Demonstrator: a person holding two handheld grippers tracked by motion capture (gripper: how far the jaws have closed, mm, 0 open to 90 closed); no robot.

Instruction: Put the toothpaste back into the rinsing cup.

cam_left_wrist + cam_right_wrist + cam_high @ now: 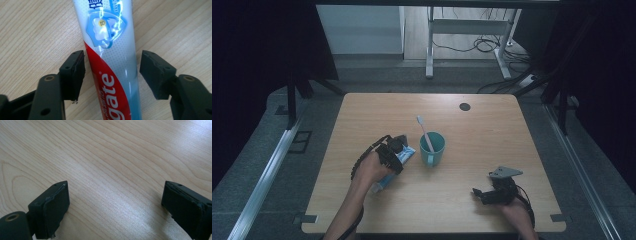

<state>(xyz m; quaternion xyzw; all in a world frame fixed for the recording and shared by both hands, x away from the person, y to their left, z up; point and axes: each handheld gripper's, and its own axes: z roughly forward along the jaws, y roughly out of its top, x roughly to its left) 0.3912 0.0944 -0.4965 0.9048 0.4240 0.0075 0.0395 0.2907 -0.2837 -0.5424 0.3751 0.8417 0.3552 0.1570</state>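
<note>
A white, red and blue toothpaste tube (pixel 406 154) (pixel 110 37) lies flat on the wooden table (pixel 492 135), left of a teal cup (pixel 432 150). A pink toothbrush (pixel 424 131) stands in the cup, bristles up. My left gripper (pixel 394 151) (pixel 112 72) is down over the tube with one jaw on each side of it. The left pad sits right at the tube's edge and a thin gap shows at the right pad. My right gripper (pixel 478 194) (pixel 115 202) rests low at the front right, open wide over bare wood.
A small black round disc (pixel 464 106) lies near the table's far edge. Beyond the table stand a white desk frame (pixel 430 50) and loose cables (pixel 482 45) on the floor. Dark curtains flank both sides.
</note>
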